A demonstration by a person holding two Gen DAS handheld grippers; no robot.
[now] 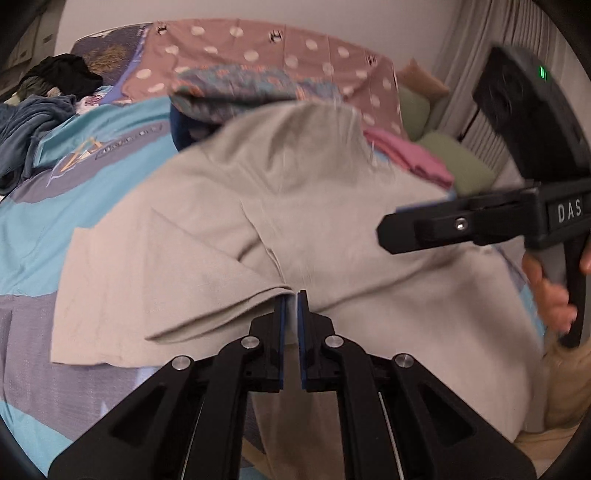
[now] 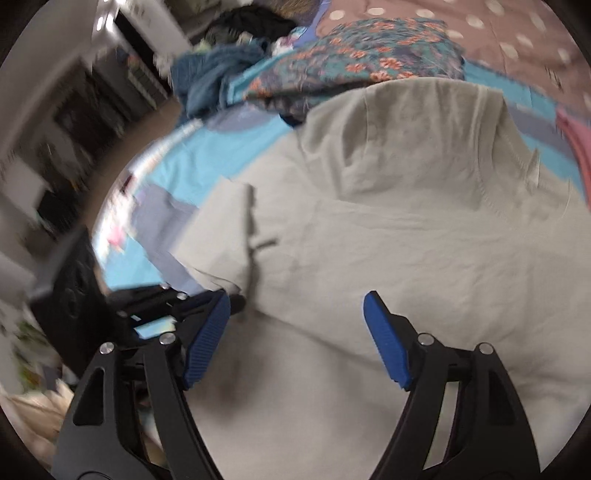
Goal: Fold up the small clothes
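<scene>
I see open bed (image 1: 22, 229) left of the shirt (image 1: 295, 206). A flowery pile (image 1: 236, 92) blocks the far side, pink cloth (image 1: 410, 151) the right, and the right gripper (image 1: 391, 232) hangs over the shirt.

Matt beige cloth shirt (image 1: 295, 206), ribbed fingers (image 2: 386, 343)

I see a bed with a blue and grey sheet (image 1: 33, 236); a plain white wall (image 1: 258, 11) stands behind it; grey curtains (image 1: 465, 74) hang on the right; dark shelves (image 2: 85, 110) stand across a brown floor (image 2: 122, 162); the light is soft.
</scene>
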